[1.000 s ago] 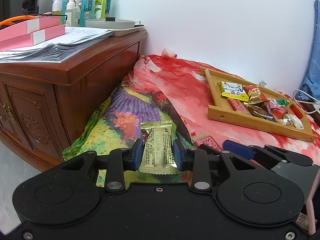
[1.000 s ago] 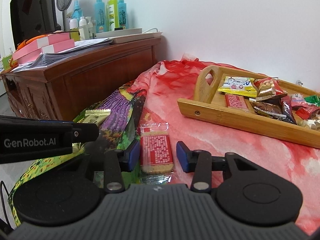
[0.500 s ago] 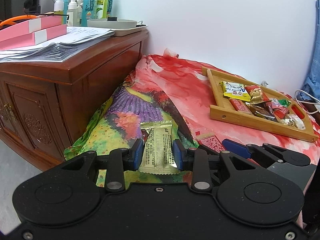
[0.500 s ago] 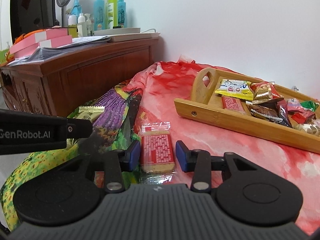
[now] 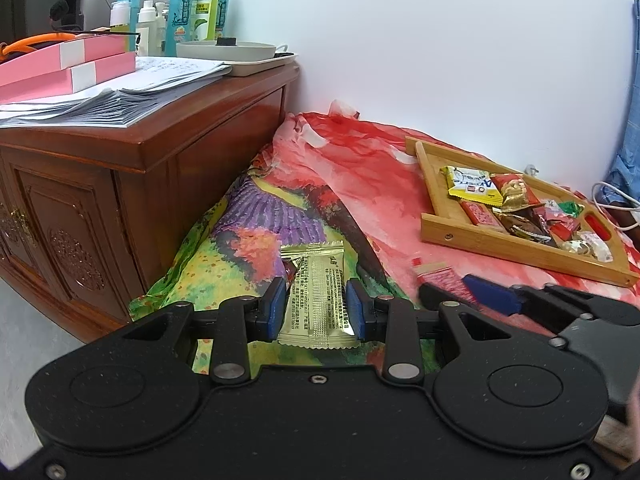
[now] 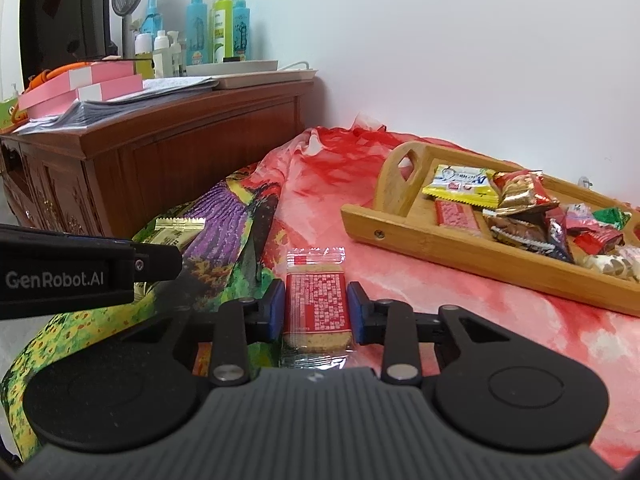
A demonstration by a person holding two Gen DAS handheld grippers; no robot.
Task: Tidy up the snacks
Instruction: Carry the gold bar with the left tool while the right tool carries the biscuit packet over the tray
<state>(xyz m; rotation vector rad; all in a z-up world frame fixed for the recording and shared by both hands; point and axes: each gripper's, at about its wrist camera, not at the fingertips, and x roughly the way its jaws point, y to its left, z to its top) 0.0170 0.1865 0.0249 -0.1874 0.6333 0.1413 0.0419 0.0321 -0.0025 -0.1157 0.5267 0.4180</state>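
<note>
At the bottom centre of the right wrist view, the right gripper [image 6: 316,312] has closed since a second ago: its blue pads, then standing wide of the red biscuit packet [image 6: 317,307], now press against both long edges, so it is grasping the packet. The left gripper [image 5: 316,312] is as it was, clenched on the gold snack packet [image 5: 316,294] at the bottom centre of its own view, pads tight on either side. My reading is that both snacks are now secured and the next stage is the carry to the tray, though whether either packet has left the cloth cannot be told. Both lie over a wrinkled floral cloth [image 5: 256,232], green, yellow and purple at lower left, turning red toward the right. Farther on, at middle right, the wooden tray [image 6: 404,232] sits on the red part, already holding a jumble of wrapped snacks. At middle left stands a carved wooden cabinet [image 5: 120,184] stacked with papers and pink boxes [image 5: 68,64]; spray bottles [image 5: 192,4] line the upper left against a bare white wall.
</note>
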